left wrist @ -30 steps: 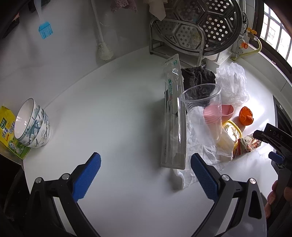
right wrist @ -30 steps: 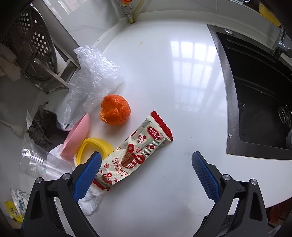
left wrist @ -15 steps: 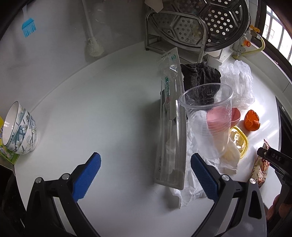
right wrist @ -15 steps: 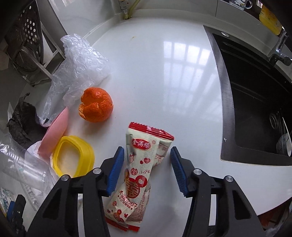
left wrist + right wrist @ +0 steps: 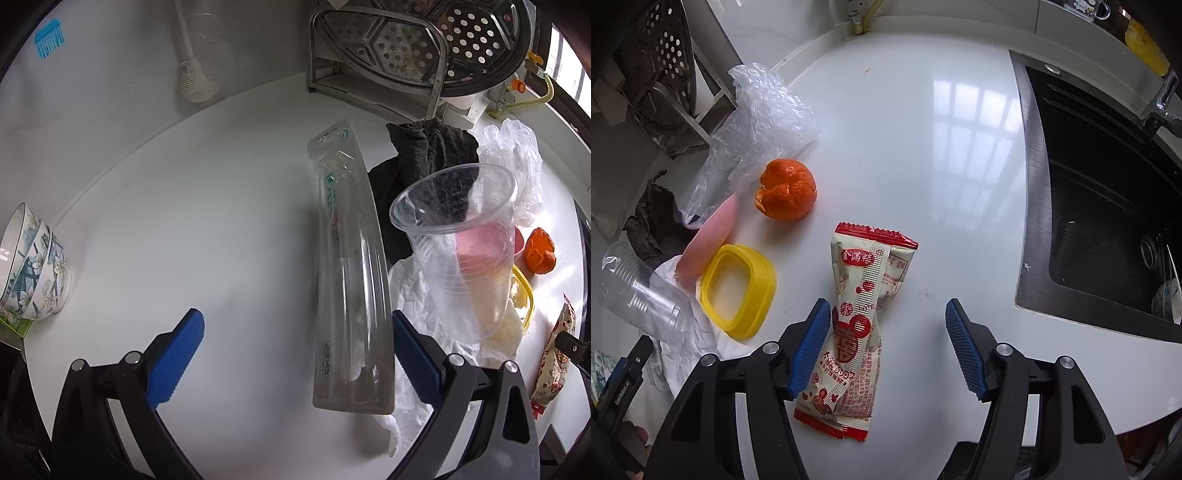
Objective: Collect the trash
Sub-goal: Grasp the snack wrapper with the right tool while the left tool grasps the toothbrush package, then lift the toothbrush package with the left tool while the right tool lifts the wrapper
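Observation:
A red-and-white snack wrapper (image 5: 857,325) lies lengthwise on the white counter (image 5: 923,166) between the jaws of my right gripper (image 5: 887,304). The jaws are opening; the left pad is beside the wrapper and the right pad is well clear. Left of it lie a yellow ring lid (image 5: 738,291), a pink piece (image 5: 709,236), an orange peel (image 5: 786,194) and a crumpled clear bag (image 5: 764,114). My left gripper (image 5: 295,321) is wide open over a clear toothbrush package (image 5: 351,277), whose near end sits by the right pad. A clear plastic cup (image 5: 465,251) rests on crumpled white paper (image 5: 417,291).
A dark cloth (image 5: 432,155) lies behind the cup, below a steel steamer rack (image 5: 406,37). Stacked patterned bowls (image 5: 33,269) stand at the far left. A white brush (image 5: 194,81) leans on the wall. A black sink (image 5: 1108,203) is sunk into the counter on the right.
My right gripper closed in on the wrapper, swung it lengthwise, then widened again. My left gripper came down and forward, so the toothbrush package now reaches between its jaws.

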`<act>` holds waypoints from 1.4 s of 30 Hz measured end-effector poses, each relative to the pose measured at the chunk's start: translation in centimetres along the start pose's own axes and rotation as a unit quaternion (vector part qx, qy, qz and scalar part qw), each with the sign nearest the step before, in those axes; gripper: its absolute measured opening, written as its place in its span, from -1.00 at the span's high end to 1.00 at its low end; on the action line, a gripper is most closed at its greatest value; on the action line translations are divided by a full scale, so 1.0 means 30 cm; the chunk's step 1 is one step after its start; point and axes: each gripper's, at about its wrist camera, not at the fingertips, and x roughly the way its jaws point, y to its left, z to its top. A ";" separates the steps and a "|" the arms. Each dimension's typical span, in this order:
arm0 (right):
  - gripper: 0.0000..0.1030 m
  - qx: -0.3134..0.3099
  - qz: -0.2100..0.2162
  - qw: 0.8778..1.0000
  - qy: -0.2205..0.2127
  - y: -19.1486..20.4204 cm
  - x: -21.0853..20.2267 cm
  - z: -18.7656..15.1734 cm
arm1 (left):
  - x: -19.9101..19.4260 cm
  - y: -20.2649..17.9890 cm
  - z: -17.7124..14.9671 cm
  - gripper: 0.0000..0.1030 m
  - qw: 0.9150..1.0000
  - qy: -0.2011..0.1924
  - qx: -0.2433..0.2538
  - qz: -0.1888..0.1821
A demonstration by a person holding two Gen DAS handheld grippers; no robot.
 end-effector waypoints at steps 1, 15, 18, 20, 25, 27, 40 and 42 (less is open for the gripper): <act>-0.21 0.000 0.003 1.000 0.002 0.001 -0.005 -0.007 | -0.004 0.010 0.000 -0.88 1.000 -0.003 -0.004 -0.002; -0.21 -0.034 -0.010 0.999 0.002 0.069 -0.015 -0.061 | 0.038 0.043 0.025 -0.88 1.000 0.000 -0.009 0.016; -0.21 -0.038 -0.011 0.999 0.001 0.069 -0.013 -0.063 | 0.060 0.021 0.030 -0.88 1.000 0.005 0.004 0.025; -0.21 -0.040 -0.012 0.999 -0.001 0.075 -0.011 -0.060 | 0.078 0.007 0.028 -0.88 0.999 0.010 0.013 0.029; -0.21 -0.049 -0.016 0.999 -0.004 0.094 -0.007 -0.055 | 0.101 -0.008 0.023 -0.88 0.999 0.009 0.022 0.037; -0.21 -0.054 -0.018 0.998 -0.006 0.100 -0.007 -0.057 | 0.108 -0.005 0.030 -0.88 0.999 0.005 0.020 0.040; 0.35 -0.082 -0.004 0.997 -0.001 0.113 0.007 -0.070 | 0.120 -0.002 0.062 0.25 1.000 -0.002 0.021 0.019; 0.36 -0.088 -0.001 0.996 -0.001 0.119 0.006 -0.074 | 0.111 -0.001 0.058 0.28 1.000 -0.001 0.020 0.007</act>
